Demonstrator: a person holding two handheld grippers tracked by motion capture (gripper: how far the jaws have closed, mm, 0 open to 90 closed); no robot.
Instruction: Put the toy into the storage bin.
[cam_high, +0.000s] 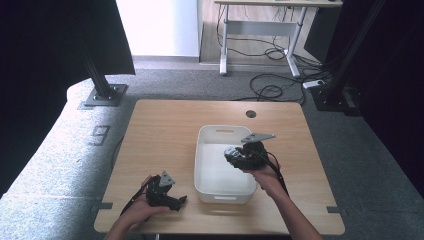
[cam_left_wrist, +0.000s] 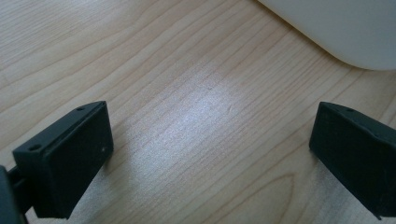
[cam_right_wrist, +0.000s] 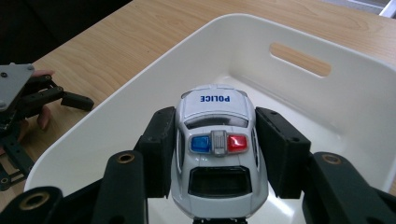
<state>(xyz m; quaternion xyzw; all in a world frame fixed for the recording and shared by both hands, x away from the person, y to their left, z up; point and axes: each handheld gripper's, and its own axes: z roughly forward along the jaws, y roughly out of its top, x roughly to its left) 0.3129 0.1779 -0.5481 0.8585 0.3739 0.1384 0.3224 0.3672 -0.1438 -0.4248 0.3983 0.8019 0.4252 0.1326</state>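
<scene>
Your right gripper had its jaws clamped on the police car, held lengthwise above the white bin; your left gripper sat open beside the bin.

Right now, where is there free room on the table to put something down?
The wood behind and left of the white bin is bare up to the table edges. The bin floor looks bare too. It is crowded over the bin's right side, where the right hand-held gripper holds the toy police car.
</scene>
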